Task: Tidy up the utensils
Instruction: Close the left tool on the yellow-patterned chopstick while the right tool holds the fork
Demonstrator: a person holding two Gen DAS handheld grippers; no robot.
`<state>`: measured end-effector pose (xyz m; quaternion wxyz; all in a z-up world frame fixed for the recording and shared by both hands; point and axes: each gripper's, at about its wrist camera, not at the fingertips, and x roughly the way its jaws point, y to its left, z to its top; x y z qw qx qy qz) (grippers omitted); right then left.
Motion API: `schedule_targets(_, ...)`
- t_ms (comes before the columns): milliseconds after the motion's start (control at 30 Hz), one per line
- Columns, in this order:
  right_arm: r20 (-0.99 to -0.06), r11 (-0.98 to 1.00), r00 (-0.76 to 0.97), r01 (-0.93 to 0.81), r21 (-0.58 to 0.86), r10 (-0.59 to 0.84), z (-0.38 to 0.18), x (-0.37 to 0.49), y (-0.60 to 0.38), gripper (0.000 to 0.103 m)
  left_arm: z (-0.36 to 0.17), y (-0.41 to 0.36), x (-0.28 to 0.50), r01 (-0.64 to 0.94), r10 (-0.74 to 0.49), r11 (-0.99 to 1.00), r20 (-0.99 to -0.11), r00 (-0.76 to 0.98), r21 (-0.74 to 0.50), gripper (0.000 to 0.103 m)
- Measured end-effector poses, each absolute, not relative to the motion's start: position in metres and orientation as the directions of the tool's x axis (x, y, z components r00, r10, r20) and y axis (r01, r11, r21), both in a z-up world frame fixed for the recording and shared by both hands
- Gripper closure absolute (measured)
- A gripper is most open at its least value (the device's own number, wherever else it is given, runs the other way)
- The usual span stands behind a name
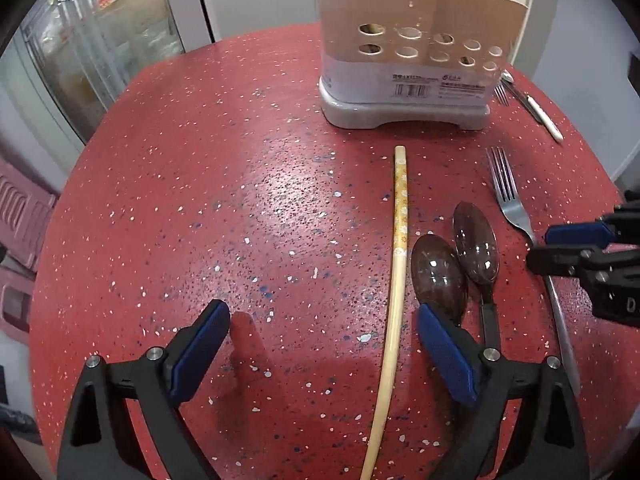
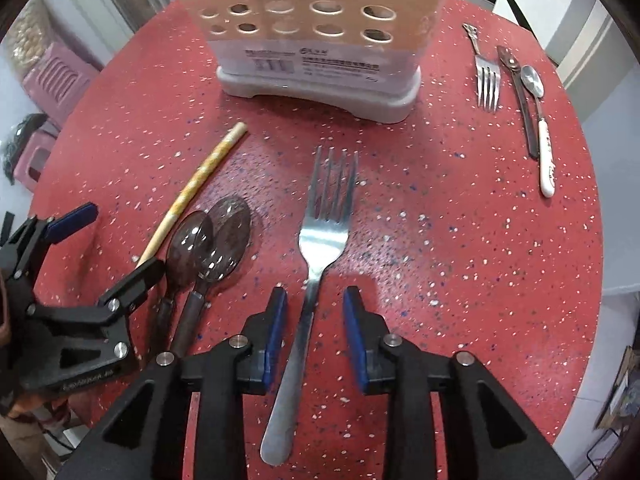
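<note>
Red speckled round tabletop carries everything, with the beige perforated utensil holder on a grey base at its far side. Nearest-left of that holder, the left gripper stands spread wide, astride a cream-coloured chopstick, gripping nothing. Beside it lie two translucent brown plastic spoons. Directly before the holder, the right gripper straddles the steel fork, pads released either side of the handle. Centring before squeezing would, I think, stop it twisting.
</note>
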<state>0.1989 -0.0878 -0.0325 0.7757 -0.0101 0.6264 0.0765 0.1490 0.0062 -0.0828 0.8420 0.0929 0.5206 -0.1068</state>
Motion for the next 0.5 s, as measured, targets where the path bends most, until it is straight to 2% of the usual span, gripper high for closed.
schedule_targets(133, -0.98, 0.988, 0.189, -0.152, 0.03, 0.059, -0.032, 0.208, -0.079, 0.071, -0.079, -0.003, 0.151, 0.31, -0.105, 0.95, -0.903, 0.416, 0.033, 0.0)
schedule_targets(200, -0.979, 0.983, 0.198, -0.184, 0.004, 0.041, -0.033, 0.212, -0.071, 0.077, -0.077, -0.01, 0.153, 0.325, -0.102, 0.945, -0.906, 0.411, 0.041, 0.002)
schedule_targets(267, -0.979, 0.981, 0.192, -0.191, 0.025, 0.063, -0.033, 0.213, -0.068, 0.094, -0.075, -0.017, 0.156, 0.345, -0.1, 0.938, -0.912, 0.398, 0.047, 0.003)
schedule_targets(400, -0.975, 0.978, 0.207, -0.205, 0.042, 0.085, -0.034, 0.212, -0.067, 0.095, -0.077, -0.025, 0.164, 0.375, -0.108, 0.926, -0.926, 0.361, 0.038, 0.003)
schedule_targets(500, -0.968, 0.974, 0.225, -0.219, 0.056, 0.106, -0.035, 0.204, -0.071, 0.096, -0.077, -0.027, 0.17, 0.394, -0.148, 0.919, -0.94, 0.308, -0.015, 0.013)
